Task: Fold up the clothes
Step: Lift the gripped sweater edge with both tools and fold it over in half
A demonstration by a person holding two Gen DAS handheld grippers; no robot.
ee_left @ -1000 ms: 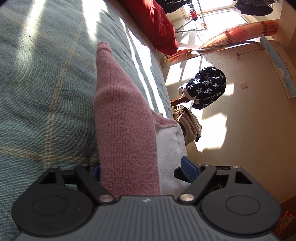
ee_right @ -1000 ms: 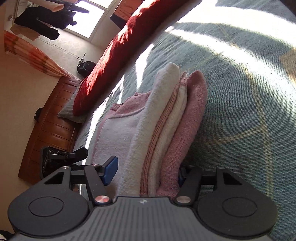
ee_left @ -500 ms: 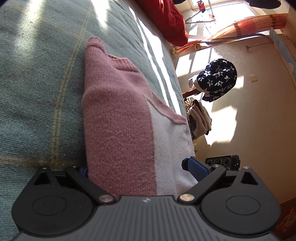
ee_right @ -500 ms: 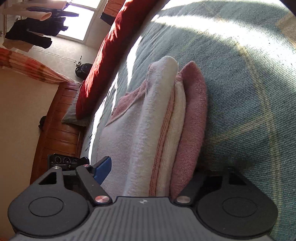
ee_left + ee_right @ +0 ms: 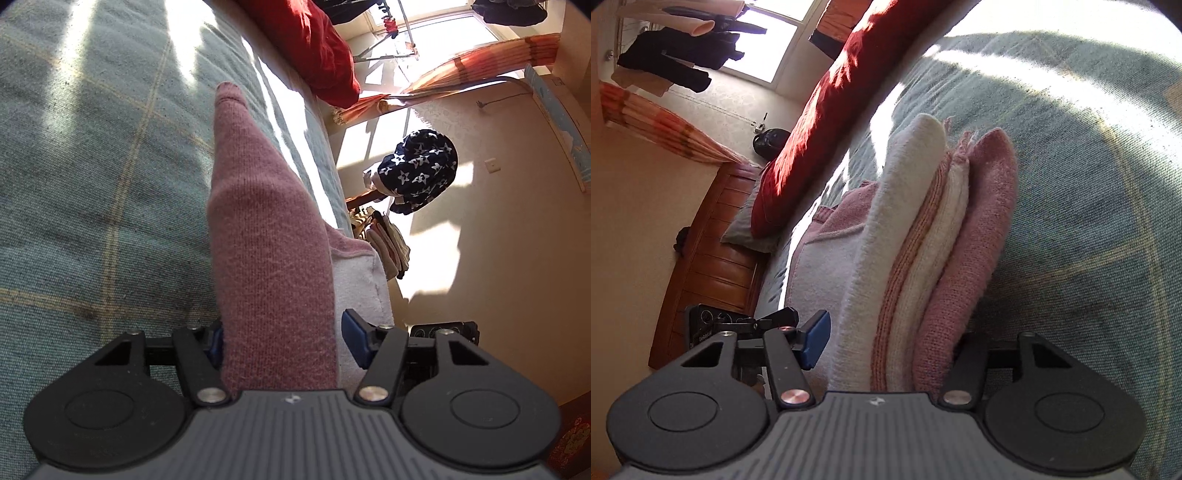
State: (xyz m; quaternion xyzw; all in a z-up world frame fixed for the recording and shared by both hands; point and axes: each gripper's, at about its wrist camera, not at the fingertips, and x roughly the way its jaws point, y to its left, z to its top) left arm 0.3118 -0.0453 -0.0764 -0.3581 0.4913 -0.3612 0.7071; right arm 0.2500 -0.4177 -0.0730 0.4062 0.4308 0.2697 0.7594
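A folded pink and white knit sweater (image 5: 266, 229) lies on the green plaid bed cover (image 5: 92, 184). My left gripper (image 5: 282, 339) straddles one end of it. Its jaws are closing, and both blue pads (image 5: 354, 343) touch the fabric bunched between them. In the right wrist view the sweater's stacked layers (image 5: 923, 229) run forward from my right gripper (image 5: 890, 343). Those jaws are closing too. The left blue pad (image 5: 816, 339) meets the white layer, while the pink fold hides the other finger.
A red pillow (image 5: 820, 129) lies along the far side of the bed cover (image 5: 1089, 184) by a wooden headboard (image 5: 709, 258). Beyond the bed edge, a dark star-patterned cloth (image 5: 421, 170) hangs over a stack of folded clothes (image 5: 388, 240).
Half a second ago both grippers stood wider and the sweater spread flatter between them. Now both have narrowed again and the fabric is squeezed into a taller, thinner stack.
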